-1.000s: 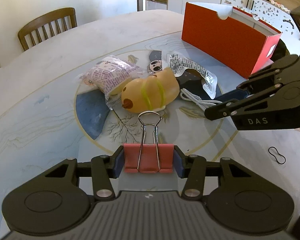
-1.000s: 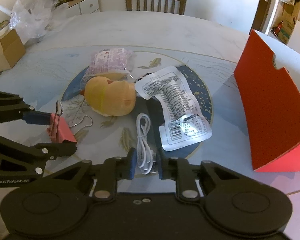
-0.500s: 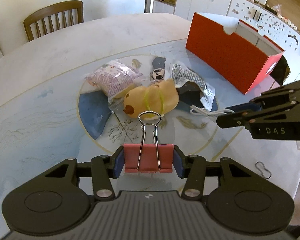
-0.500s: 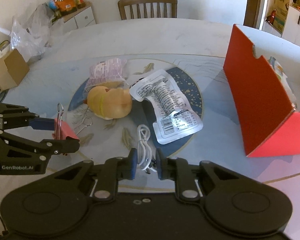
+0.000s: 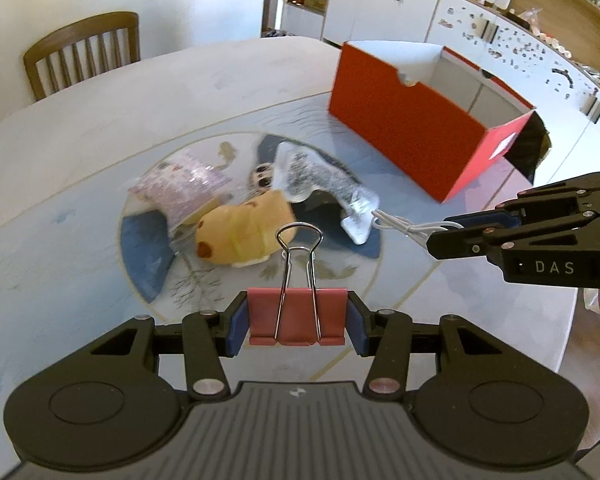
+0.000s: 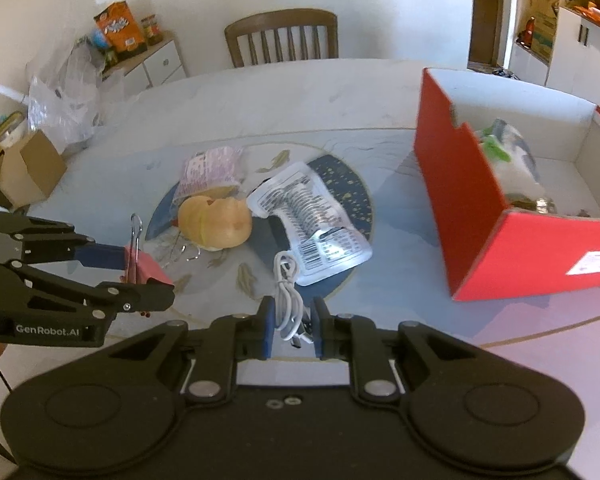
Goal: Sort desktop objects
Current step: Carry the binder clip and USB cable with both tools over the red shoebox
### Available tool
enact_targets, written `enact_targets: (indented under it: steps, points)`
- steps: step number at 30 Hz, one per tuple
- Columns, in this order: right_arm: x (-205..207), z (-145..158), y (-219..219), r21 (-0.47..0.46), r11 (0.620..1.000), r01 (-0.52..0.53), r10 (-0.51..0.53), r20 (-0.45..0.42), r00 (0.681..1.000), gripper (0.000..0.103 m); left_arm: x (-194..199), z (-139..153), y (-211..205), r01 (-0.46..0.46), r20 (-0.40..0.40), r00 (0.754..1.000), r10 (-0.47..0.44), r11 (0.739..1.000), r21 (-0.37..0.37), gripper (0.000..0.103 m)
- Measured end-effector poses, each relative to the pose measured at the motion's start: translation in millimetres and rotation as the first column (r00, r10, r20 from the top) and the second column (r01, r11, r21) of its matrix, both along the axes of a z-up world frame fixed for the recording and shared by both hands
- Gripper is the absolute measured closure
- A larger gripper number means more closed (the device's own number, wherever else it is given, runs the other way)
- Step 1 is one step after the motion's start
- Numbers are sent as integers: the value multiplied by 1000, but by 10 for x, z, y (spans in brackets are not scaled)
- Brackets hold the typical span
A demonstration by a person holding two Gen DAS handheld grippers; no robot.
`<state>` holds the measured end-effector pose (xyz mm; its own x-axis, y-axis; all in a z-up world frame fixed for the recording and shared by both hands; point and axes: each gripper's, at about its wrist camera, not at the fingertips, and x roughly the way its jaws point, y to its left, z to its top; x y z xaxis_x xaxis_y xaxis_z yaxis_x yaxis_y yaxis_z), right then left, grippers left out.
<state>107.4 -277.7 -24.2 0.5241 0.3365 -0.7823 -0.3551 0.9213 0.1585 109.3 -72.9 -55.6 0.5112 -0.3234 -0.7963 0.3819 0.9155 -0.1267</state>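
Lifted white cable (image 6: 289,312), clear of red box (image 6: 452,200)

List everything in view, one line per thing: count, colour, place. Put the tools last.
binder clip: one, red with wire handles, clamped in the left tool
cable: one, white, coiled, pinched in the right tool
plush toy: one, yellow, table centre
snack pack: one, pink, behind the plush toy
foil pouch: one, silvery with print, between the plush toy and the box
box: one, red outside, white inside, open, right side of the table, some items inside
table: one, pale marble pattern
chair: one, brown wood, far side
left tool: one, black, shut
right tool: one, black, shut
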Motion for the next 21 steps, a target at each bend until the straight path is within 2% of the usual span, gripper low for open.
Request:
enact_targets:
  steps: [21]
  points:
    - [-122, 581, -913, 53, 994, 92, -96, 97, 991, 86, 49, 547, -827, 121, 58, 991, -118, 992, -47, 55]
